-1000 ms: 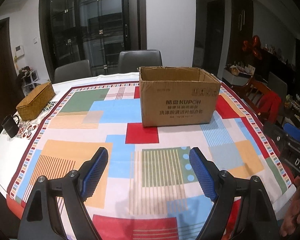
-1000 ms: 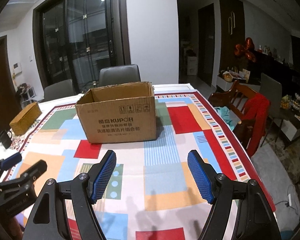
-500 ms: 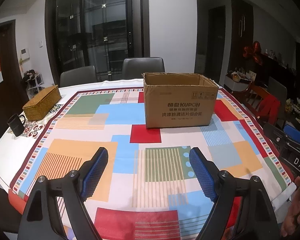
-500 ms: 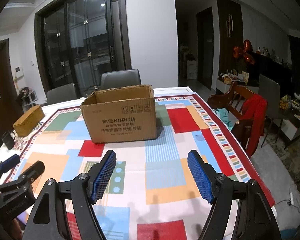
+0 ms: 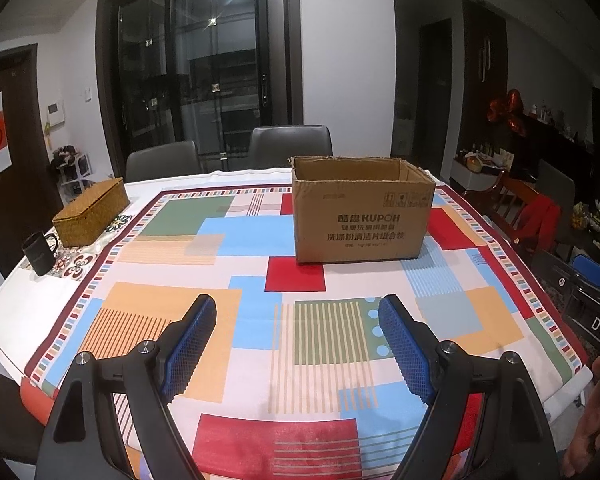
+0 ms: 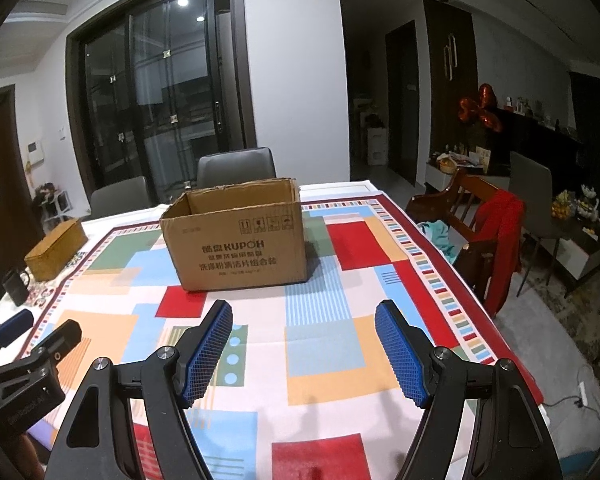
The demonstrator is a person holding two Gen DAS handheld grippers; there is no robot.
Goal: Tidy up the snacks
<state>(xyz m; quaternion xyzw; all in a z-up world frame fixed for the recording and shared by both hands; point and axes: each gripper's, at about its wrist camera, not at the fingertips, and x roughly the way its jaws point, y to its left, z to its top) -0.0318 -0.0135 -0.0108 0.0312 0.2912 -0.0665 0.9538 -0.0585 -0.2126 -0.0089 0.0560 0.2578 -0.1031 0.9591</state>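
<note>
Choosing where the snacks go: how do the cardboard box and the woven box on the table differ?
The cardboard box is open-topped, the woven box lidded. The cardboard box is taller, smooth and printed; the woven box is low and textured. The cardboard box stands mid-table, the woven box near the edge beside a black mug. Both are brownish and rectangular.

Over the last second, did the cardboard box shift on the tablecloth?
No. The cardboard box keeps its near-left corner at the same red square of the tablecloth; only the camera's view changed.
</note>
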